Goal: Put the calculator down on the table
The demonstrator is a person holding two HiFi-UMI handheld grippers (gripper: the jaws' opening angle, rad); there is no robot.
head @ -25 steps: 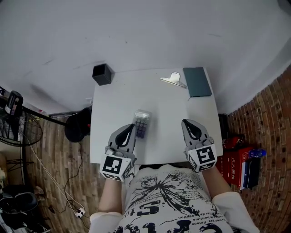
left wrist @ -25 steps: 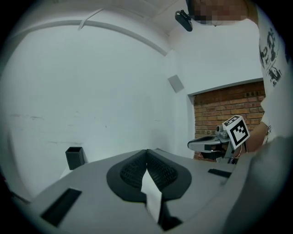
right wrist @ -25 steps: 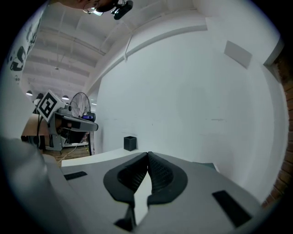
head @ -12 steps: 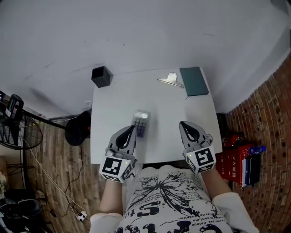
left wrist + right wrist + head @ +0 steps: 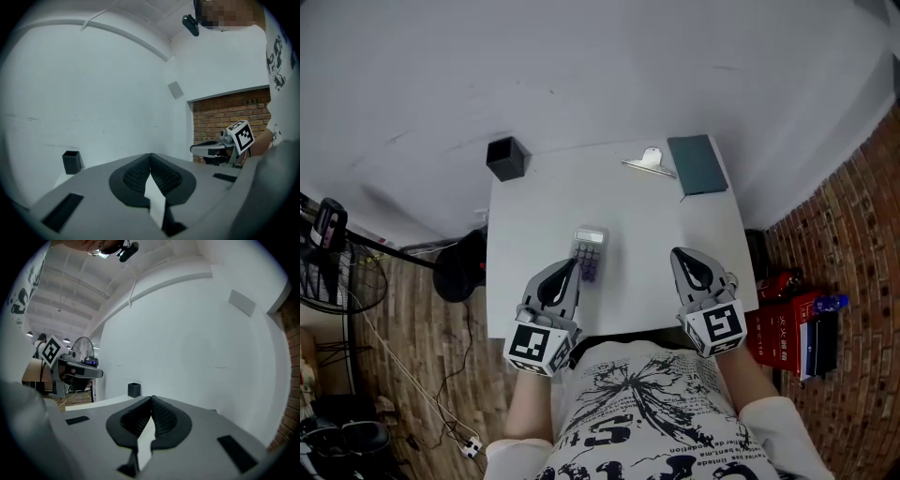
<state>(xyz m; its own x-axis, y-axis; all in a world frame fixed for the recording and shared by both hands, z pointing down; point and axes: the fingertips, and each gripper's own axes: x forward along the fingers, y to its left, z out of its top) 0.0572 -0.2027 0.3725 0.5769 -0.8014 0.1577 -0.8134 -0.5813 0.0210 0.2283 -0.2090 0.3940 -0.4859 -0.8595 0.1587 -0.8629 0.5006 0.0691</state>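
Note:
The grey calculator (image 5: pixel 589 251), with a pale display and dark keys, lies flat on the white table (image 5: pixel 534 216) near the middle. My left gripper (image 5: pixel 573 266) is by its near left corner, jaws shut with nothing between them. In the left gripper view the left gripper (image 5: pixel 150 157) shows its ribbed pads pressed together, and the calculator is hidden below them. My right gripper (image 5: pixel 682 253) sits over the table's right front, apart from the calculator. Its pads meet at the tip in the right gripper view (image 5: pixel 151 399), empty.
A black square cup (image 5: pixel 506 157) stands at the table's far left corner. A metal binder clip (image 5: pixel 647 163) and a dark green notebook (image 5: pixel 697 165) lie at the far right. A brick wall and red boxes (image 5: pixel 783 330) are on the right, and a fan stand (image 5: pixel 459 262) on the left.

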